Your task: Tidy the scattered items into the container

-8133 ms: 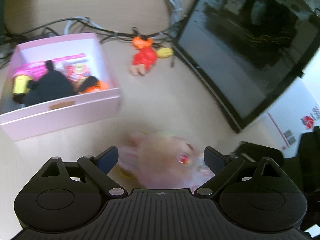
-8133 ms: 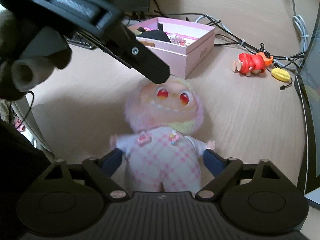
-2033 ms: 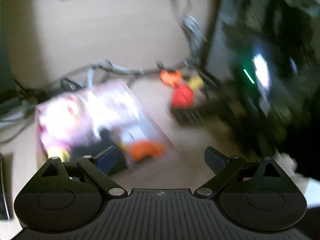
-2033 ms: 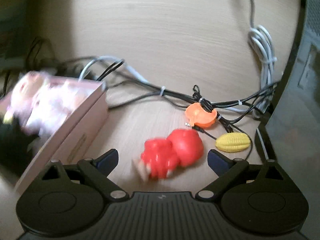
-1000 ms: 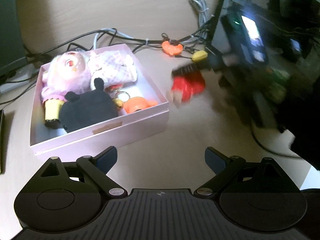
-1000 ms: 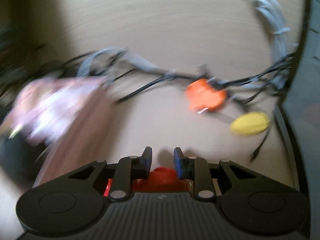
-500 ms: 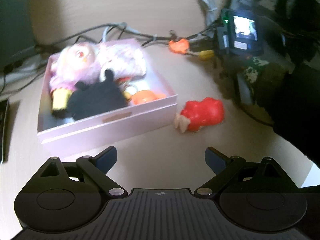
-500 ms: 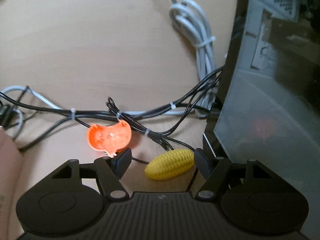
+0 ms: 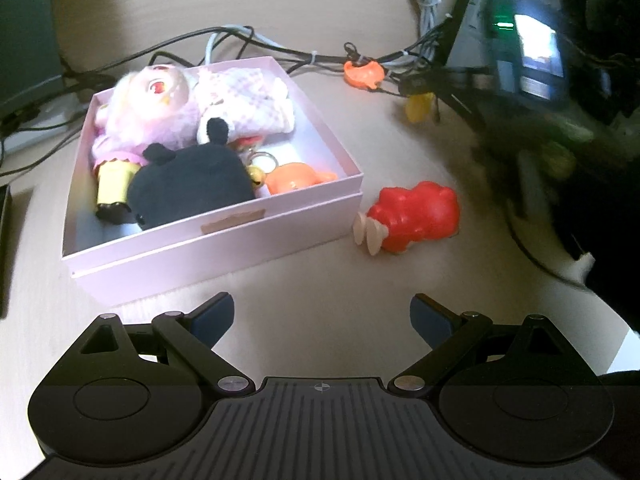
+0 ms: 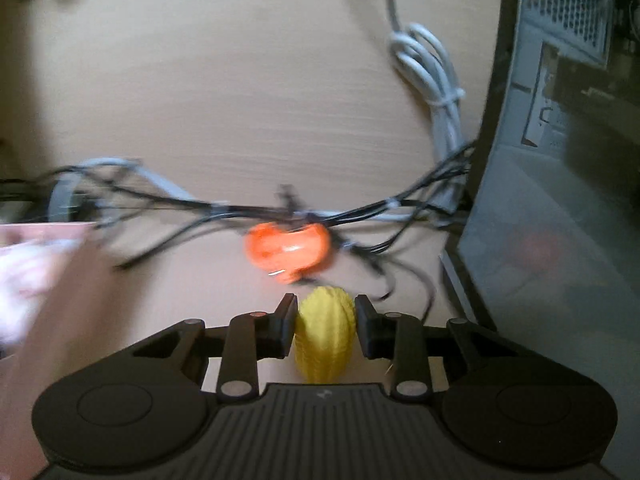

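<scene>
Closing on the yellow corn [image 10: 325, 334], the right gripper [image 10: 325, 330] has the toy between its jaws, both pads against its sides. The left gripper [image 9: 322, 316] hangs wide open with nothing in it. On the counter [image 9: 320, 280], the pink box [image 9: 224, 232] holds a doll [image 9: 160, 96] and a black toy [image 9: 188, 188]. A red toy [image 9: 416, 216] lies just beside the box. An orange toy [image 10: 288, 248] sits by the cables [image 10: 400, 208].

Two black plastic grippers, both alike. Left gripper [image 9: 322, 314]: ribbed dark grey block at six o'clock with a tiny round crosshair mark, big round black discs at seven and five o'clock, thin black link arms, small silver screws, dark blue pads [image 9: 212, 312] on the tips. Right gripper [image 10: 325, 326]: same shapes, same silver screws.
</scene>
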### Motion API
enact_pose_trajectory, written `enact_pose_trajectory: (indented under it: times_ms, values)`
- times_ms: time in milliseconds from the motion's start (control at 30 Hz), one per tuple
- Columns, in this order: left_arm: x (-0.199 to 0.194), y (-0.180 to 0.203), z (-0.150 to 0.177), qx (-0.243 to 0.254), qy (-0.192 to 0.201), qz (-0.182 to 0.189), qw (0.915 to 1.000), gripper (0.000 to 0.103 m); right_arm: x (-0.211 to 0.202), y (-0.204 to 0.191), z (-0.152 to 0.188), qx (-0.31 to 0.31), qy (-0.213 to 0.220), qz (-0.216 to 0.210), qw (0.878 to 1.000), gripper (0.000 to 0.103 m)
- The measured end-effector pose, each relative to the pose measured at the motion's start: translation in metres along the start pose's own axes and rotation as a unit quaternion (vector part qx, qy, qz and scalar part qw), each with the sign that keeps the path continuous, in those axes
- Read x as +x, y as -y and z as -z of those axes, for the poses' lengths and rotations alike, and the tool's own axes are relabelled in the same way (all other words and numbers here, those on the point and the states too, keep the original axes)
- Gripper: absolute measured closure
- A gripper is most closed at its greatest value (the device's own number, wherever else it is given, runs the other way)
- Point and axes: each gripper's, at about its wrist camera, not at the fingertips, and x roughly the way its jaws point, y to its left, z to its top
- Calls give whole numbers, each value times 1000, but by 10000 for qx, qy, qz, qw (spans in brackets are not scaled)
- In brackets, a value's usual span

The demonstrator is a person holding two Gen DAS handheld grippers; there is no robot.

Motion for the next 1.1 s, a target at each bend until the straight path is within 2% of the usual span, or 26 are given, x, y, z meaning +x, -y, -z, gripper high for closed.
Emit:
enact_pose_trajectory:
  times_ms: [167, 367, 567, 667, 800, 867, 933, 1033, 1100]
  values:
    - [4, 16, -6, 367, 111, 25, 9993, 5, -68, -6, 37, -180, -173, -393, 9989, 73]
    - [9, 44, -17, 920, 296, 217, 9951, 5, -133, -4, 92, -218, -401, -302, 9985, 73]
    - [26, 74, -25, 1634, 660, 147, 9842, 5, -141, 3, 132, -121, -497, -212, 9985, 73]
    - [40, 86, -26, 1886, 630, 60, 9800, 5, -144, 4, 146, -207, -527, -181, 9982, 73]
    - [41, 95, -23, 1942, 579, 182, 9791, 5, -155, 11, 152, -108, -422, -285, 9986, 73]
    - [37, 98, -18, 1985, 528, 318, 9782, 5, -169, 20, 151, 51, -321, -333, 9989, 66]
    - [34, 101, -11, 2053, 459, 457, 9765, 5, -186, 31, 153, 175, -180, -310, 9992, 43]
    - [35, 108, -5, 2121, 289, 881, 9728, 5, -208, 46, 161, 218, -119, -133, 9996, 38]
    - [37, 120, -2, 2292, 227, 1173, 9660, 5, -215, 55, 169, 238, -208, 121, 9994, 38]
